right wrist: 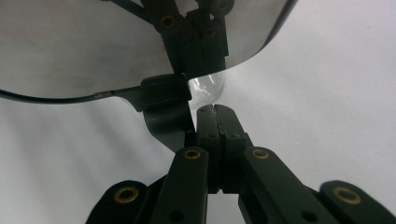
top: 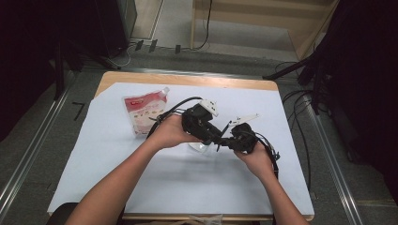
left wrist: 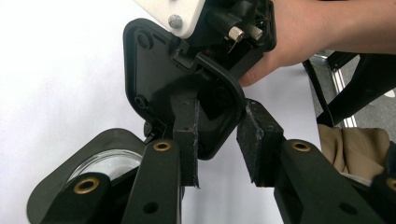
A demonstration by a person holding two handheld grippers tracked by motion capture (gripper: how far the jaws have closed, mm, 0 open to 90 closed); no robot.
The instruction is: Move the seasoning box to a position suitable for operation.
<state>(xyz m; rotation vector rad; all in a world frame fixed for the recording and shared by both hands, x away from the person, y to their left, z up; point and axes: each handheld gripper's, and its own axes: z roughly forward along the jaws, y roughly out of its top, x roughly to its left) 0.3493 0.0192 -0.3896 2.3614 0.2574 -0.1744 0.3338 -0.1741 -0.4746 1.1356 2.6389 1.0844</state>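
The left tool [left wrist: 219, 140] has its jaws apart. An open gap of white cover shows between the two worn pads, and neither pad presses on anything. Just past its jaws, in the left gripper view, is the black housing of the other tool, gripped by the person's right hand [left wrist: 299, 32].

The right tool [right wrist: 217, 119] has its jaws together, pad flat against pad, and nothing can be seen between them. Right in front of their tips is a small clear glass piece [right wrist: 208, 88]. Above it is a large shiny curved surface with a dark edge that mirrors the jaws. I cannot tell what that surface belongs to.

From the high view, both tools meet near the middle of the surface [top: 187, 80], a little toward its right edge, with their tips close together and pointing at each other. The glass piece [top: 199, 148] rests on the white cover [top: 108, 164] directly under them, just on the near side of the left tool. The left hand [top: 171, 131] and right hand come in from the near edge.

A red and white spouted pouch [top: 144, 111] lies flat toward the far left corner, just beside the left hand and apart from the glass piece.
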